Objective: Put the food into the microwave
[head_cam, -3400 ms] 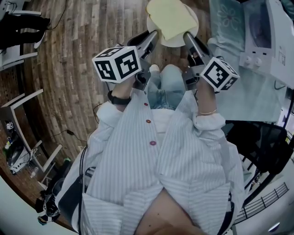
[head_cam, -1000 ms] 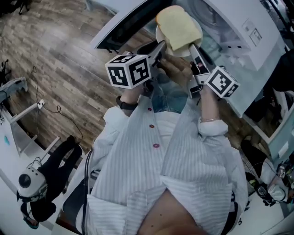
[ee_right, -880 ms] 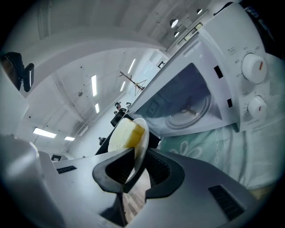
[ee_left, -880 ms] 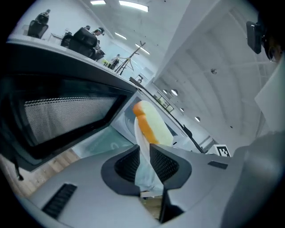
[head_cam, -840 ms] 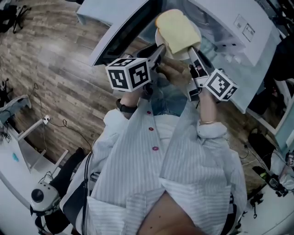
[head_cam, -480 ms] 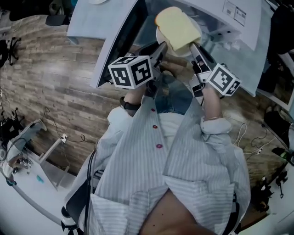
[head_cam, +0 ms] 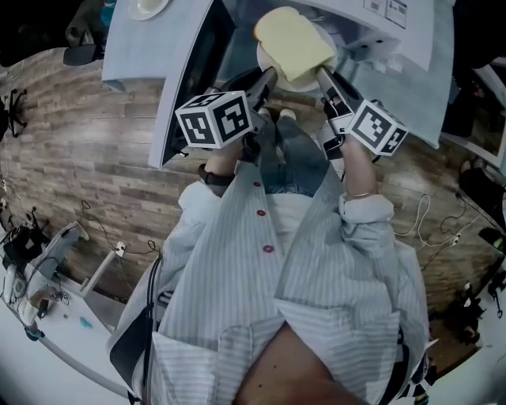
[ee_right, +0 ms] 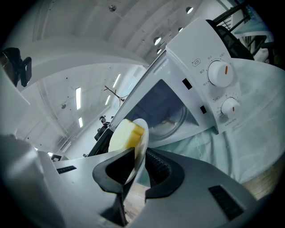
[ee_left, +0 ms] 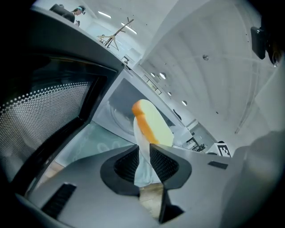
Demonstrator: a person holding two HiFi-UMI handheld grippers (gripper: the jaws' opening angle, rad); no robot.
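Observation:
A thick slice of yellow bread (head_cam: 294, 35) lies on a white plate (head_cam: 296, 79), held up in front of me. My left gripper (head_cam: 267, 77) is shut on the plate's left rim and my right gripper (head_cam: 324, 75) on its right rim. In the left gripper view the plate (ee_left: 141, 142) runs edge-on between the pads of that gripper (ee_left: 143, 162), with the bread (ee_left: 151, 120) above. The right gripper view shows the same: plate (ee_right: 143, 133), bread (ee_right: 122, 133), gripper (ee_right: 139, 167). Just beyond the plate stands the white microwave (ee_right: 209, 80), its door (ee_left: 44, 116) swung open and its cavity (ee_left: 120, 111) showing.
The open door (head_cam: 198, 71) stands close beside my left gripper. The microwave sits on a pale blue cloth (ee_right: 213, 147), and its two knobs (ee_right: 219, 73) are on the right. A dish (head_cam: 146, 6) sits on the surface at far left. Wood floor with cables lies below.
The plate has stayed gripped on both rims while I turned toward the microwave. Its open door and body have swung up close around the plate.

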